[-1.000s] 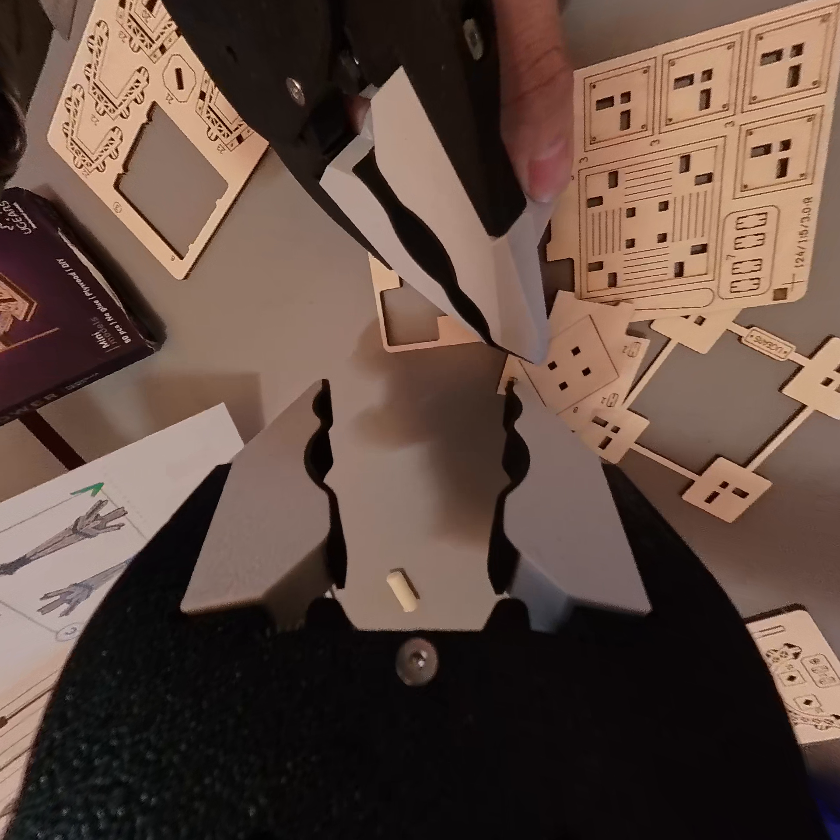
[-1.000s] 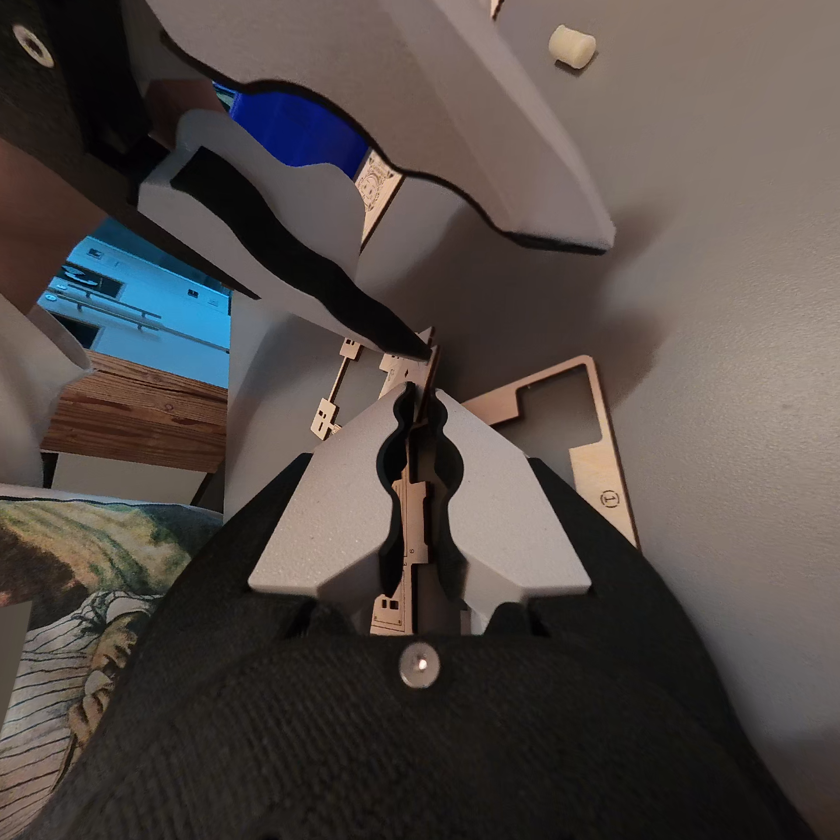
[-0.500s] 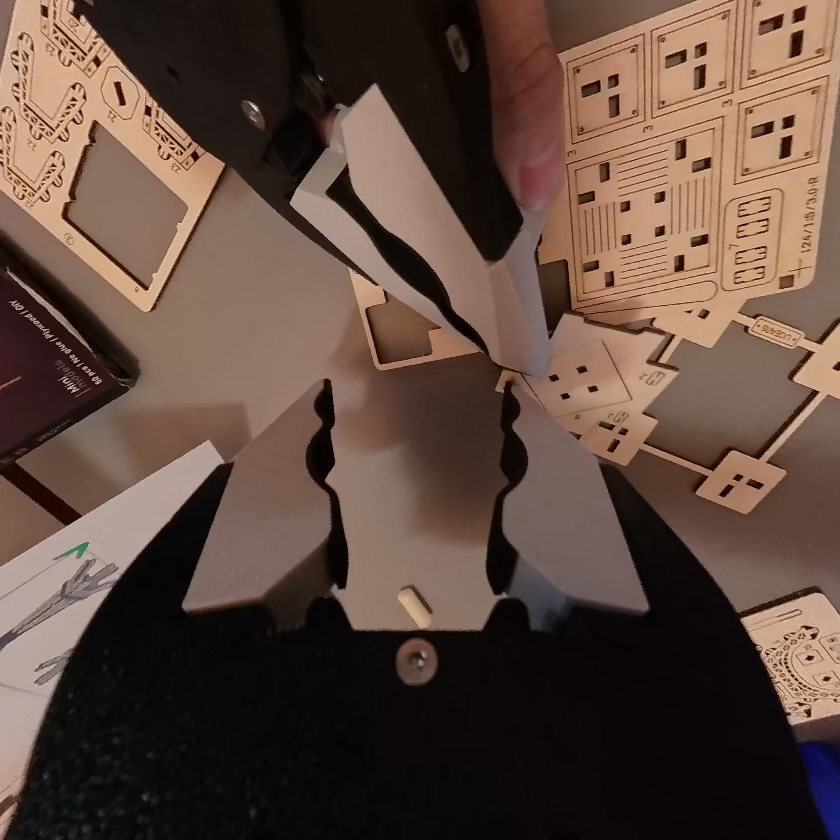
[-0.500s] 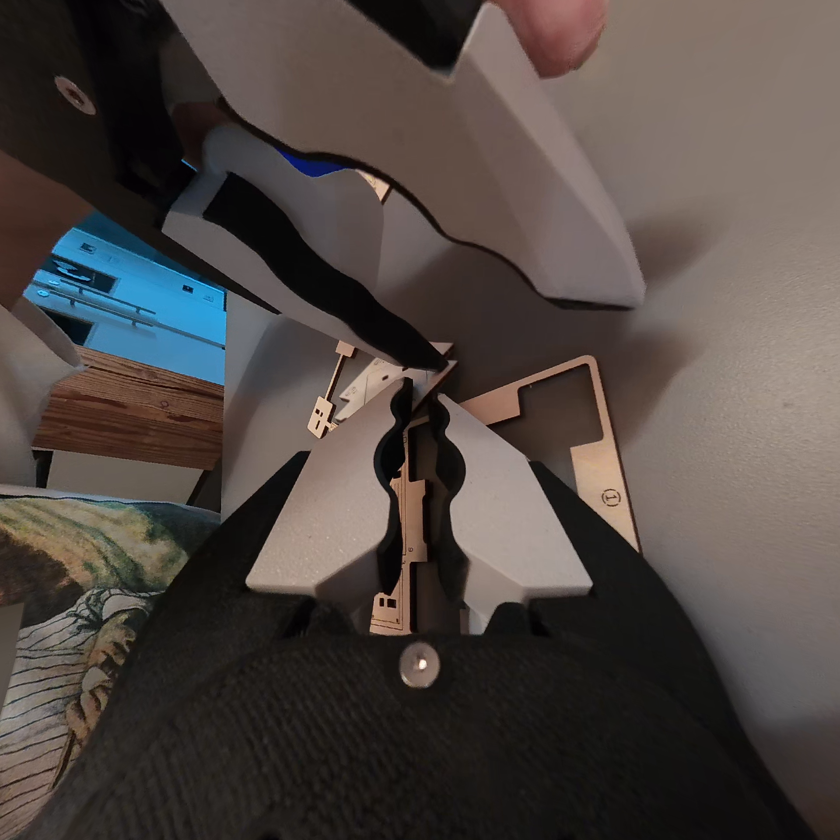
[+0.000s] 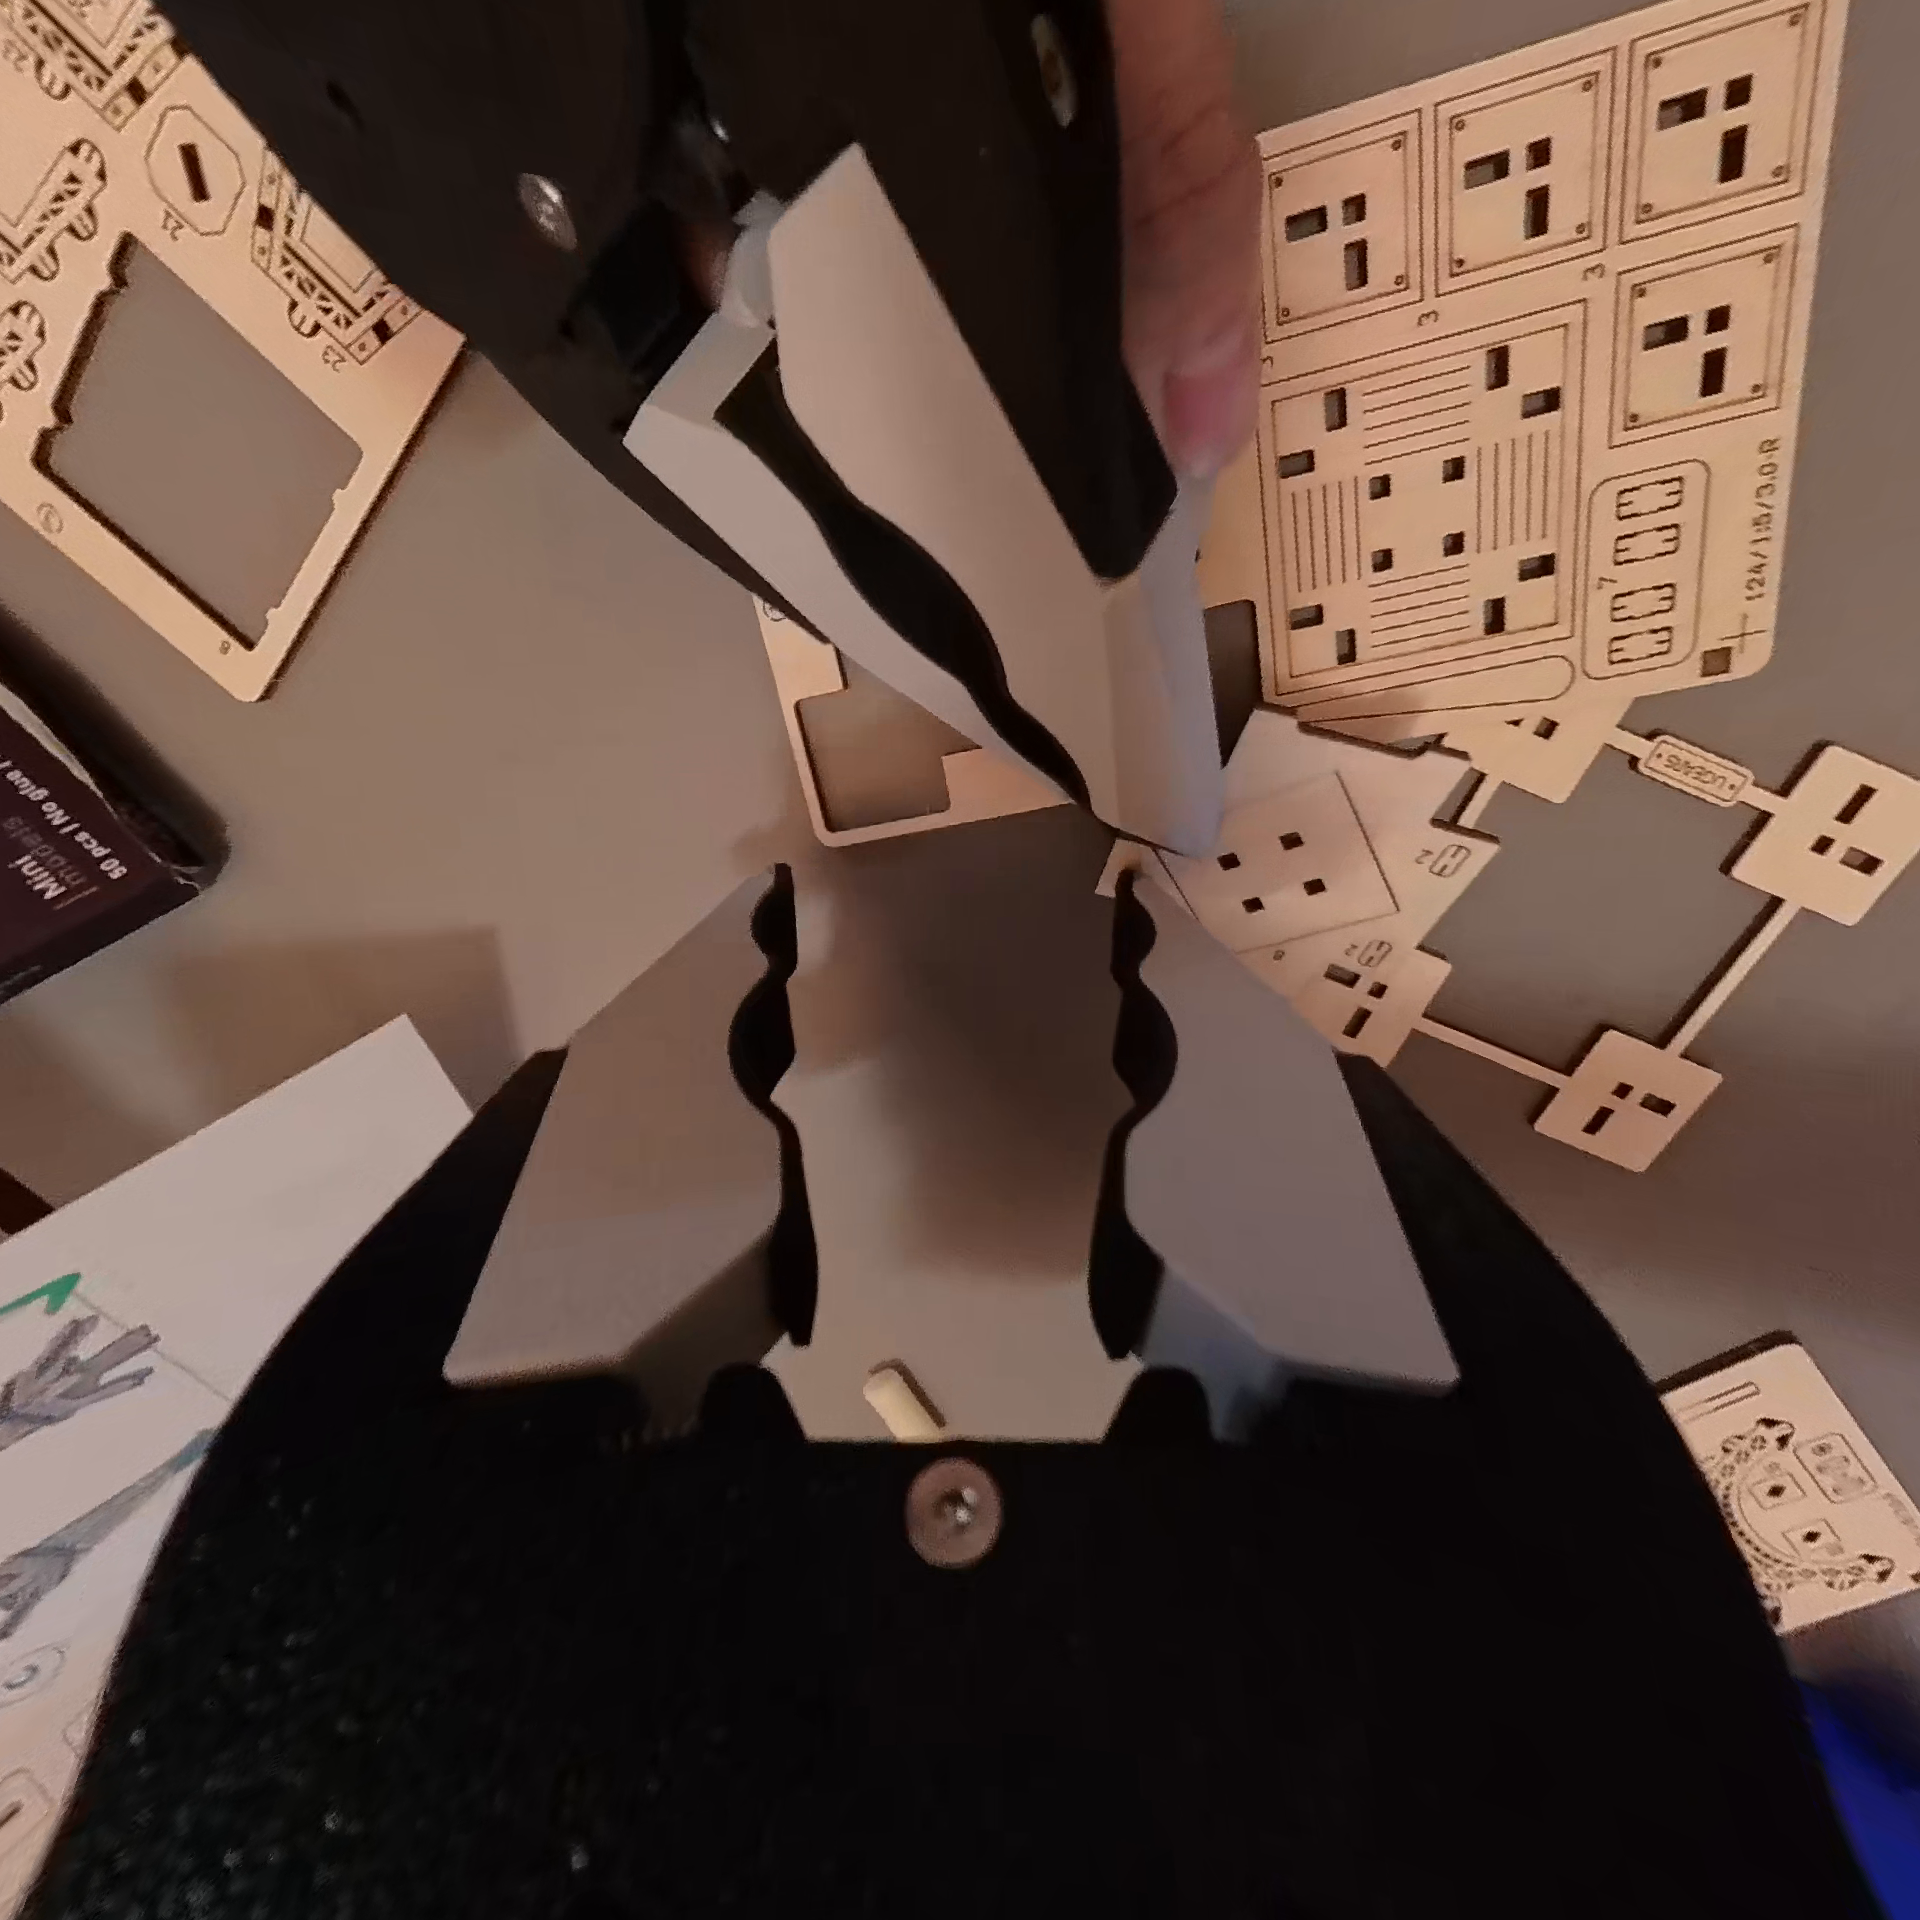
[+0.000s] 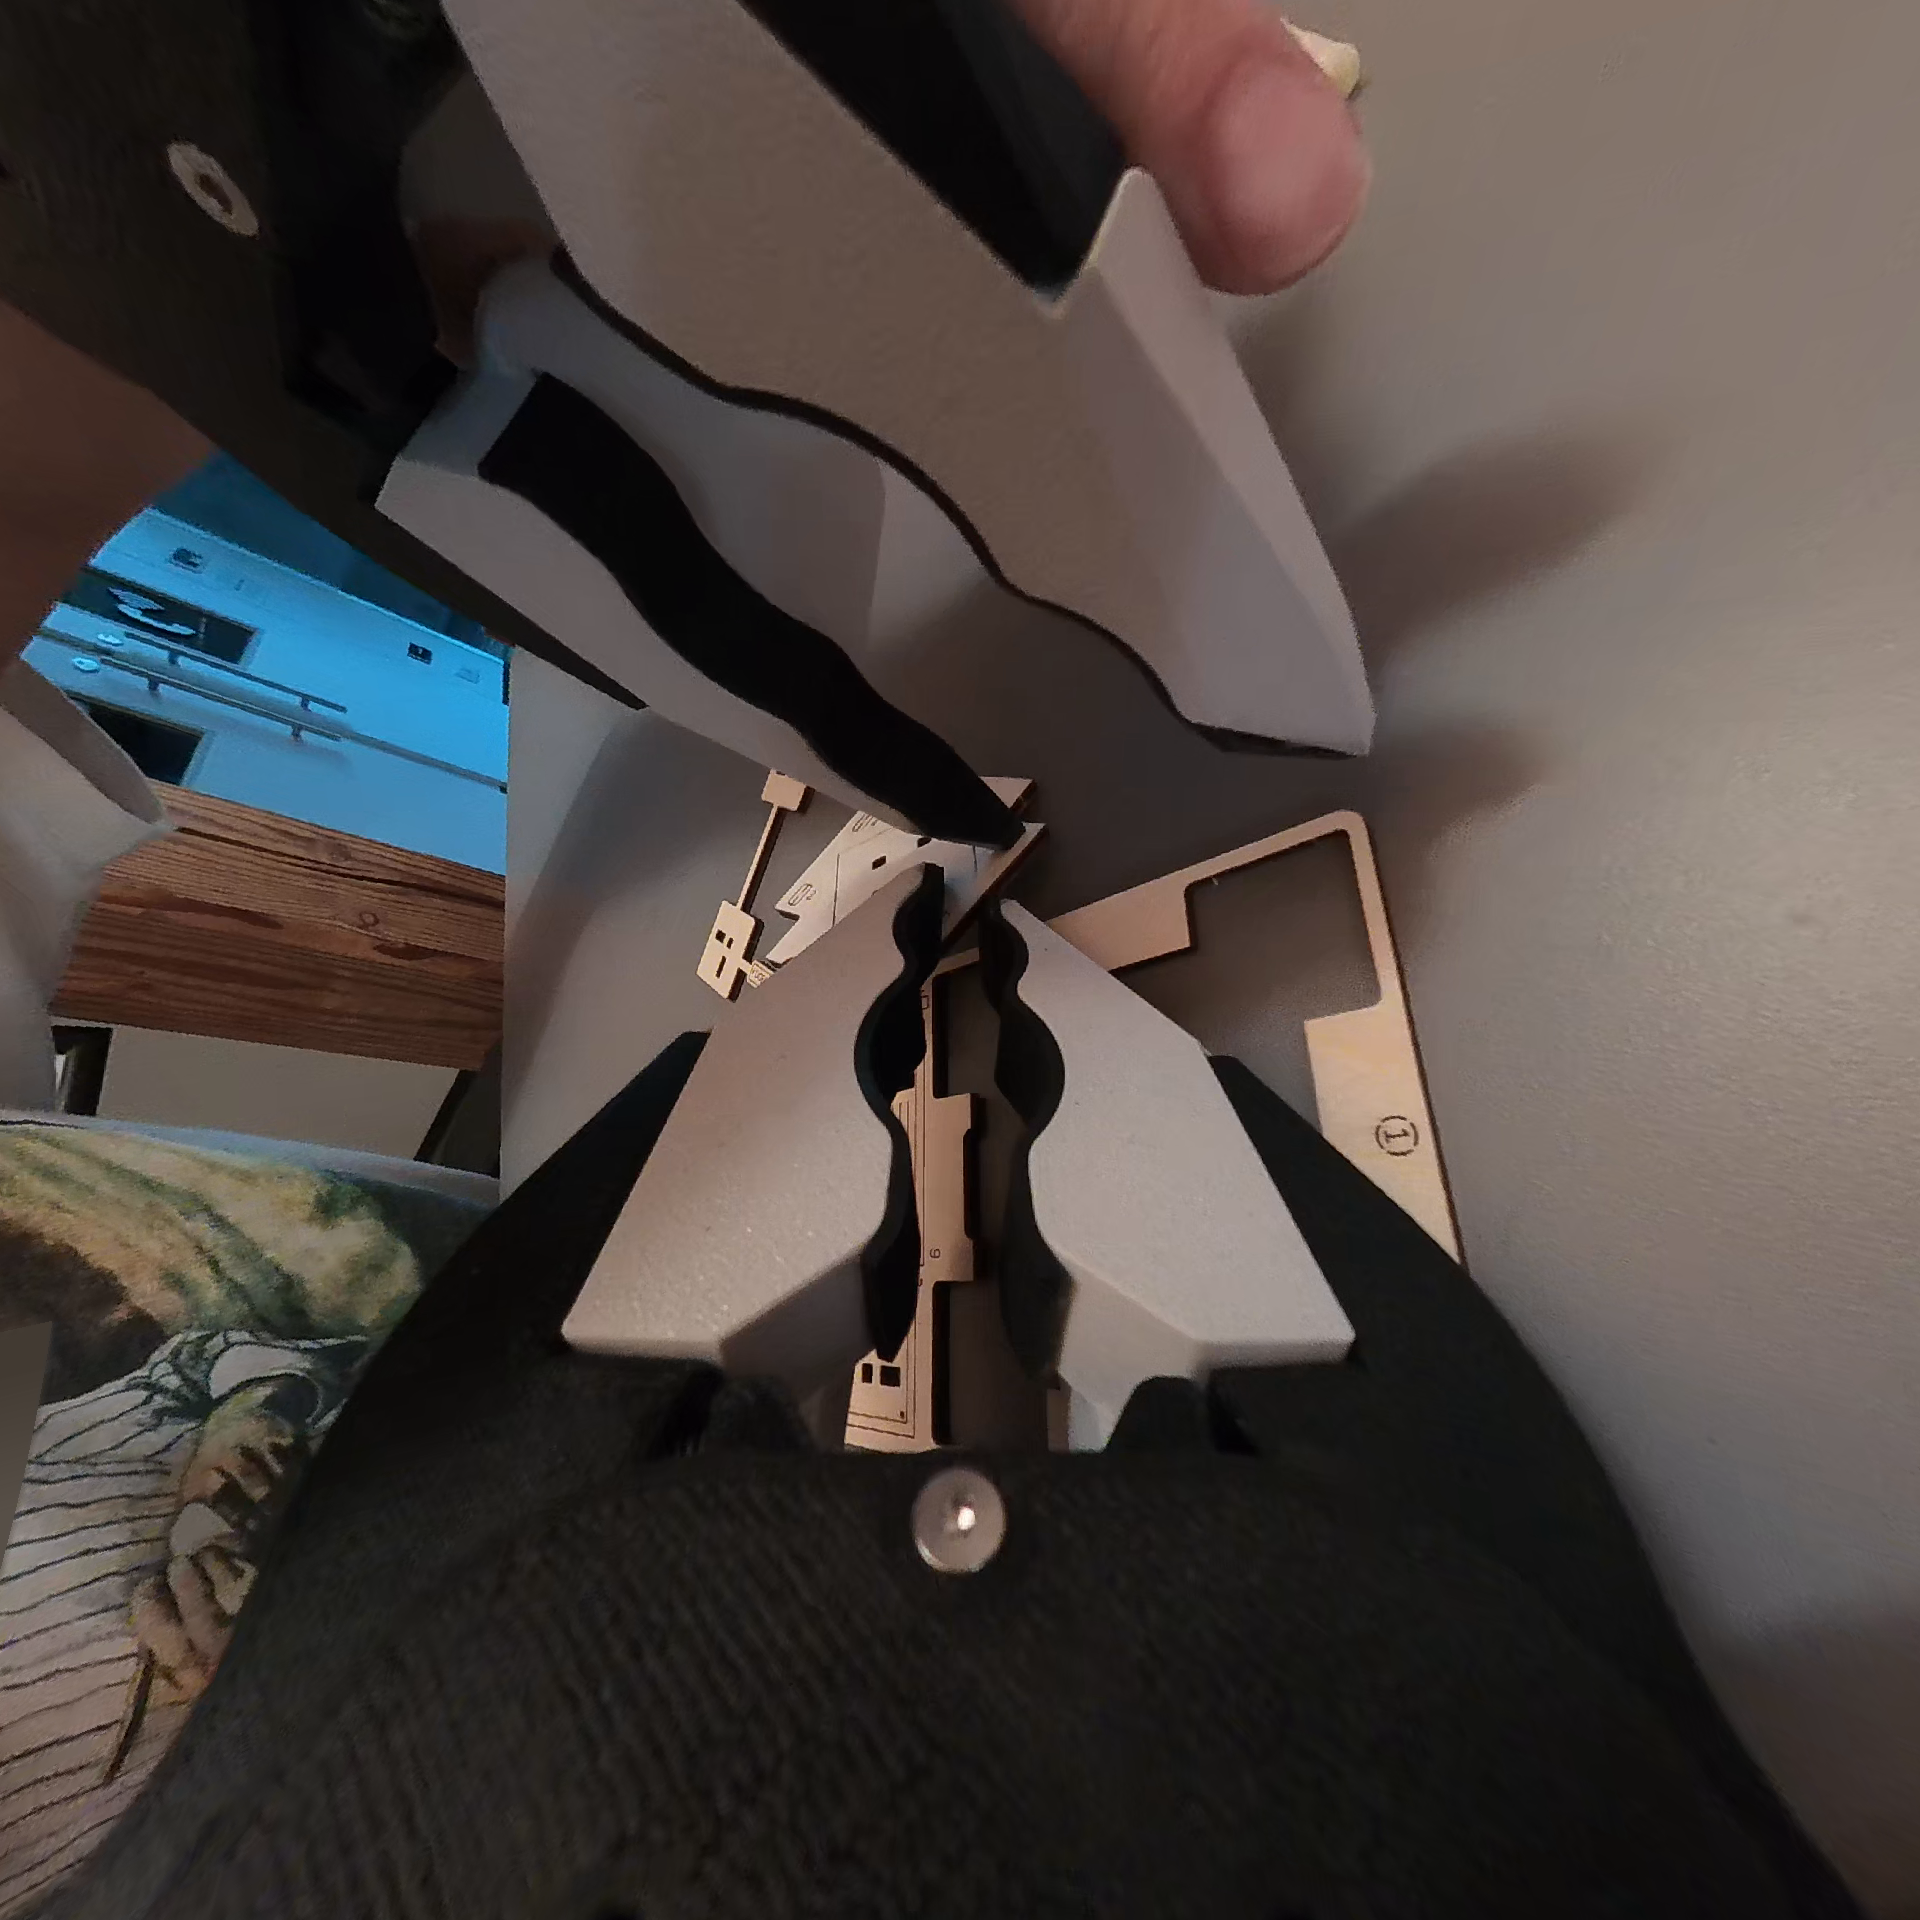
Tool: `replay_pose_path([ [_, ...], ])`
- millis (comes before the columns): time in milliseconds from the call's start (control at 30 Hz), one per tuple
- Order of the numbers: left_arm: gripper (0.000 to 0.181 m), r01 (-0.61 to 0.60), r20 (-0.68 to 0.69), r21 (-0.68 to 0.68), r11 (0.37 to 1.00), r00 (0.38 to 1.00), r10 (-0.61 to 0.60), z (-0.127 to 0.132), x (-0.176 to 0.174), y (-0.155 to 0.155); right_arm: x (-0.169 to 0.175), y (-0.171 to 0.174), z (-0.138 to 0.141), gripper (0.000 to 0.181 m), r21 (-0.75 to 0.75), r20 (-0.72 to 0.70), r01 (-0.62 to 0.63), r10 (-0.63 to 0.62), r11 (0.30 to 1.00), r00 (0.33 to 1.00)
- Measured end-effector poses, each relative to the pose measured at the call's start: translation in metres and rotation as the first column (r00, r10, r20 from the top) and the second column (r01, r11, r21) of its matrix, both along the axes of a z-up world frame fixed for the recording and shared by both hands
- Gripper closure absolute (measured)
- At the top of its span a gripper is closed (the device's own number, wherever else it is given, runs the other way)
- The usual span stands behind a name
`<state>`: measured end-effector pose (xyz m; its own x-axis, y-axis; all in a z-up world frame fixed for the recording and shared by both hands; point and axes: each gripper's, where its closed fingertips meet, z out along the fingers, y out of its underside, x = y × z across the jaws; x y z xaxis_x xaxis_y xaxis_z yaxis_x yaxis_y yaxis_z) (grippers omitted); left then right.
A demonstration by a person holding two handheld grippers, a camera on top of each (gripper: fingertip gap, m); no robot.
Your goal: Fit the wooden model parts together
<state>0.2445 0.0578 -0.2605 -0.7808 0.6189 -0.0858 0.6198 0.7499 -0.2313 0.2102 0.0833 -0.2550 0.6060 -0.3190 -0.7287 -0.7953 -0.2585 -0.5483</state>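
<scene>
My right gripper (image 6: 961, 894) is closed on a flat wooden part (image 6: 940, 1195), held edge-on between the two grey fingers (image 6: 748, 1174); the part runs along the gap from the base of the jaws to the tips. In the left wrist view, this gripper (image 5: 1127, 831) comes down from the top, its tips meeting a loose square panel (image 5: 1283, 868) with four small slots that lies on the grey table (image 5: 582, 790).

My left gripper (image 5: 951, 883) is open, with nothing between its fingers (image 5: 623, 1174). In the right wrist view, it (image 6: 1174, 790) reaches in from above, and its lower fingertip (image 6: 966, 821) sits at the corner of the square panel (image 6: 1013, 842), just beyond the right gripper's tips. A fingertip of my hand (image 6: 1236, 156) rests on the left gripper's body.

A small white peg (image 5: 899, 1403) lies on the table near the base of the left jaws.

Surrounding items on the table:
- An emptied wooden frame (image 5: 883, 790), just behind the right gripper's tips; also visible in the right wrist view (image 6: 1371, 1049).
- A full punch-out sheet (image 5: 1558, 395) of slotted squares, far right.
- A thin frame carrying small squares (image 5: 1621, 1101), right of the panel.
- A second sheet (image 5: 218, 436) with a cut-out window, upper left.
- A dark box (image 5: 73, 831) and a printed instruction sheet (image 5: 208, 1226), left edge.
</scene>
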Motion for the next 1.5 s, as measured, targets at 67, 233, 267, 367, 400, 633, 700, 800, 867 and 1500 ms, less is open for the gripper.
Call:
replay_pose_path([
  [67, 0.122, -0.015, 0.002, -0.028, 1.000, 1.000, 0.015, 0.001, 0.001, 0.000, 0.000, 0.000, 0.000, 0.177, 0.001, 0.001, 0.000, 0.000, 1.000, 1.000],
  [233, 0.102, -0.068, -0.005, -0.169, 0.983, 0.998, 0.068, 0.008, 0.010, -0.004, -0.001, 0.001, 0.002, 0.177, 0.015, 0.003, -0.005, 0.005, 1.000, 1.000],
  [267, 0.099, -0.084, -0.026, -0.192, 0.978, 0.996, 0.080, 0.009, 0.012, -0.004, -0.001, 0.001, 0.002, 0.177, 0.015, 0.004, -0.005, 0.005, 1.000, 1.000],
  [367, 0.091, -0.118, -0.082, -0.217, 0.969, 0.991, 0.103, 0.008, 0.016, -0.006, -0.001, 0.001, 0.002, 0.177, 0.015, 0.005, -0.004, 0.004, 1.000, 1.000],
  [400, 0.089, -0.131, -0.095, -0.211, 0.969, 0.989, 0.113, 0.007, 0.018, -0.006, -0.001, 0.001, 0.002, 0.177, 0.016, 0.003, -0.004, 0.004, 1.000, 1.000],
  [633, 0.091, -0.109, -0.100, -0.134, 0.985, 0.990, 0.096, -0.001, 0.015, -0.007, 0.000, 0.001, 0.001, 0.176, 0.014, 0.001, -0.003, 0.003, 1.000, 1.000],
  [700, 0.090, -0.078, -0.062, -0.120, 0.990, 0.996, 0.070, 0.000, 0.015, -0.008, 0.000, 0.001, 0.001, 0.176, 0.014, 0.000, -0.003, 0.003, 1.000, 1.000],
  [800, 0.101, -0.043, -0.036, -0.074, 0.996, 0.999, 0.041, 0.000, 0.010, -0.006, -0.001, 0.001, 0.000, 0.176, 0.010, 0.000, -0.007, 0.007, 1.000, 1.000],
  [867, 0.112, -0.022, -0.017, -0.062, 0.998, 1.000, 0.021, 0.000, 0.005, -0.003, -0.001, 0.001, 0.000, 0.176, 0.007, 0.000, -0.008, 0.008, 1.000, 1.000],
  [1500, 0.125, -0.602, -0.278, -0.486, 0.633, 0.794, 0.541, 0.078, -0.006, 0.030, -0.014, 0.001, 0.029, 0.181, 0.075, 0.235, -0.076, 0.056, 0.994, 0.970],
])
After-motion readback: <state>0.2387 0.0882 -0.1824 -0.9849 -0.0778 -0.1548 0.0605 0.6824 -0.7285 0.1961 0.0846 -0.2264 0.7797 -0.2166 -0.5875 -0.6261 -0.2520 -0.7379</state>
